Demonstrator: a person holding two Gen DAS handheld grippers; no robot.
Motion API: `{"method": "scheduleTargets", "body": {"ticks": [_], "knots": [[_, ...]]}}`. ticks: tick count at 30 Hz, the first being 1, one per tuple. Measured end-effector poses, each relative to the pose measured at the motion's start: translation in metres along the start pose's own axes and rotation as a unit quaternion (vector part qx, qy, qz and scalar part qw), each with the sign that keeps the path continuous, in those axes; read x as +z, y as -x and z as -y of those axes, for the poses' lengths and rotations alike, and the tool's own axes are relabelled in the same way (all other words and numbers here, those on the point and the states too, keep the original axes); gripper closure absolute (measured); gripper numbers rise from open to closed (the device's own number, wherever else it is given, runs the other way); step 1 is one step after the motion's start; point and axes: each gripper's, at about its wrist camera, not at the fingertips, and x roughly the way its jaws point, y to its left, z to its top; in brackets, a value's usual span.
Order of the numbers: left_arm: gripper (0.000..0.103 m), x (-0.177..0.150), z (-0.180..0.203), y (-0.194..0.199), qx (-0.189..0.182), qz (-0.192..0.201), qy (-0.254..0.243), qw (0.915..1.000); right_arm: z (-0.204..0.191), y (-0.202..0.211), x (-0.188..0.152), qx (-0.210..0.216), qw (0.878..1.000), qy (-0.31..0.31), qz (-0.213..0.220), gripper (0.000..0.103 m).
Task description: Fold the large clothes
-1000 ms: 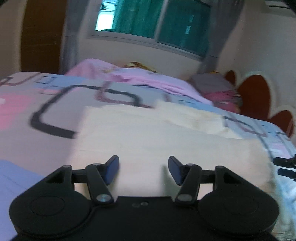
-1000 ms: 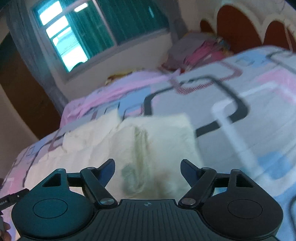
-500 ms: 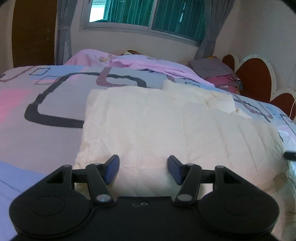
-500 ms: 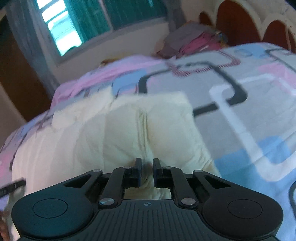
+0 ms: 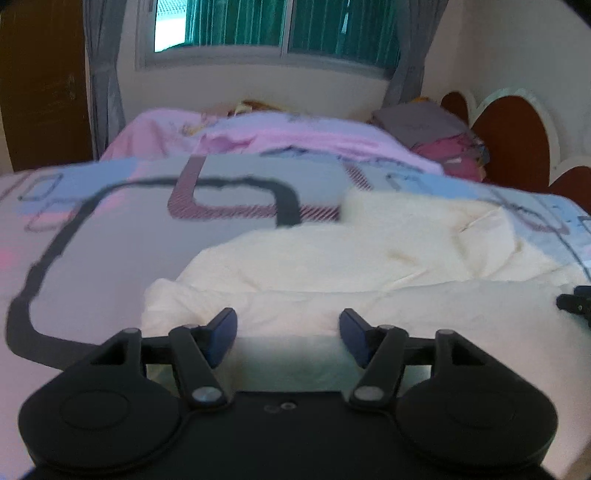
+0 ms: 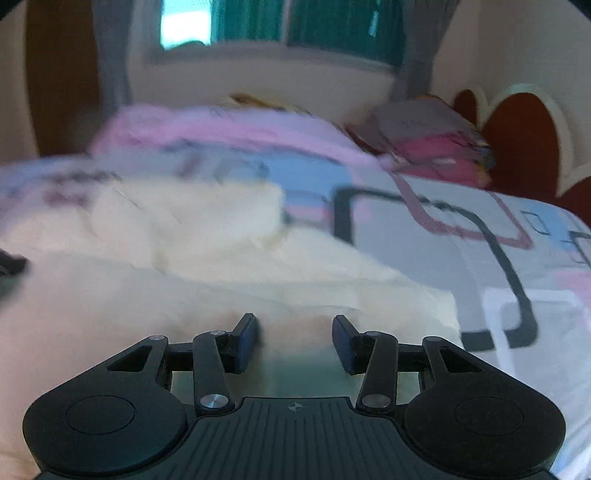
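Your left gripper (image 5: 287,334) stood wide apart, blue pads (image 5: 221,334) framing the near edge of the cream garment (image 5: 332,280) with nothing between them. Your right gripper (image 6: 294,341) was parted too, a little narrower, hanging over the same near edge and gripping nothing; whether its tips touched the cloth I could not tell, since that view was smeared by motion. At the right border of the left view you could see the dark tip of the right gripper just above the fabric.

The cream garment (image 6: 229,280) lay across the bed in front of both tools. It looked to me partly folded: a flatter, doubled layer sat nearest you with a fairly straight front edge, while a rumpled, thicker section bunched behind it toward the far side. I'd judge that at least one fold was in, and that the back portion needed smoothing and another fold before the piece would be compact.

The bedspread (image 5: 110,236) under it carried grey, pink and pale blue blocks outlined in dark rounded rectangles. Beyond it lay a pink blanket (image 5: 258,136), then a stack of grey and magenta cloth (image 5: 436,136) beside the red scalloped headboard (image 5: 513,140). A window (image 5: 273,26) with green panes and grey curtains filled the far wall.
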Motion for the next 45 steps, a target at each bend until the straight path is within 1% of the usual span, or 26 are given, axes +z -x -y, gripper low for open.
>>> {"method": "scheduleTargets", "body": {"ticks": [3,5,6,7,8,10,11,13,16,19,20,22,25,26,28,29,30,32,34,36,38,40,41,42,43,45], "knots": [[0.037,-0.004,-0.004,-0.003,-0.005,0.002,-0.006,1.0000,0.003,-0.004,-0.006,0.002,1.000,0.005,0.004,0.058],[0.037,-0.003,-0.004,0.003,0.004,0.001,-0.009,0.9999,0.003,0.001,-0.004,-0.007,1.000,0.007,0.008,0.057],[0.038,-0.002,-0.002,0.012,0.014,0.006,-0.009,0.9998,0.002,0.010,-0.003,-0.015,1.000,0.002,0.018,0.057],[0.038,-0.003,0.001,0.022,0.017,0.015,-0.007,0.9997,0.001,0.024,-0.003,-0.011,0.999,-0.007,0.036,0.057],[0.037,-0.005,0.005,0.036,0.004,0.027,-0.006,0.9996,0.000,0.038,-0.003,0.005,0.999,-0.015,0.048,0.057],[0.033,-0.013,0.024,0.062,-0.014,0.046,-0.019,0.9987,-0.009,0.060,-0.009,0.028,0.998,-0.016,0.055,0.057],[0.033,-0.019,0.034,0.071,-0.021,0.049,-0.023,0.9983,-0.014,0.067,-0.014,0.042,0.997,-0.012,0.059,0.057],[0.032,-0.032,0.055,0.083,-0.045,0.049,-0.026,0.9974,-0.029,0.072,-0.022,0.065,0.997,-0.001,0.047,0.057],[0.032,-0.047,0.084,0.085,-0.048,0.044,-0.048,0.9967,-0.051,0.072,-0.034,0.075,0.996,0.031,0.040,0.057],[0.032,-0.055,0.097,0.076,-0.035,0.029,-0.069,0.9966,-0.058,0.063,-0.041,0.063,0.996,0.050,0.033,0.057],[0.031,-0.058,0.096,0.072,-0.029,0.024,-0.072,0.9967,-0.057,0.060,-0.043,0.057,0.997,0.049,0.030,0.057],[0.030,-0.061,0.089,0.066,-0.016,0.015,-0.073,0.9971,-0.045,0.057,-0.047,0.025,0.999,0.040,0.024,0.057],[0.030,-0.064,0.072,0.070,0.004,0.011,-0.070,0.9975,-0.020,0.054,-0.052,-0.024,0.999,0.024,0.014,0.057],[0.030,-0.064,0.065,0.073,0.008,0.011,-0.068,0.9976,-0.012,0.054,-0.053,-0.028,0.999,0.019,0.010,0.057],[0.029,-0.067,0.054,0.075,0.017,0.008,-0.060,0.9980,0.000,0.055,-0.056,-0.029,1.000,0.008,0.004,0.057],[0.029,-0.067,0.049,0.076,0.015,0.006,-0.054,0.9984,0.002,0.055,-0.058,-0.034,0.999,0.012,0.000,0.057],[0.029,-0.067,0.047,0.076,0.015,0.004,-0.052,0.9985,0.004,0.054,-0.058,-0.029,1.000,0.010,-0.003,0.057],[0.029,-0.067,0.046,0.076,0.016,0.002,-0.053,0.9985,0.008,0.054,-0.058,-0.021,1.000,-0.003,-0.007,0.057],[0.031,-0.065,0.047,0.079,0.019,0.001,-0.050,0.9986,0.008,0.055,-0.057,-0.021,1.000,-0.001,-0.008,0.057],[0.031,-0.065,0.047,0.086,0.022,0.004,-0.045,0.9987,0.010,0.067,-0.054,-0.020,1.000,-0.007,0.002,0.057],[0.028,-0.069,0.045,0.095,0.024,0.007,-0.042,0.9988,0.011,0.080,-0.055,-0.012,1.000,-0.019,0.022,0.057],[0.022,-0.075,0.045,0.102,0.029,0.004,-0.042,0.9987,0.012,0.089,-0.057,-0.004,0.999,-0.029,0.029,0.057],[0.022,-0.077,0.045,0.104,0.035,0.003,-0.045,0.9984,0.013,0.095,-0.059,-0.001,0.999,-0.034,0.033,0.043],[0.020,-0.080,0.046,0.107,0.043,0.003,-0.048,0.9980,0.013,0.102,-0.061,0.005,0.998,-0.036,0.042,0.019],[0.020,-0.082,0.047,0.111,0.047,0.002,-0.049,0.9977,0.013,0.108,-0.064,0.015,0.998,-0.036,0.050,0.017],[0.020,-0.087,0.047,0.123,0.052,0.005,-0.046,0.9976,0.016,0.124,-0.071,0.033,0.997,-0.039,0.058,0.017]]}}
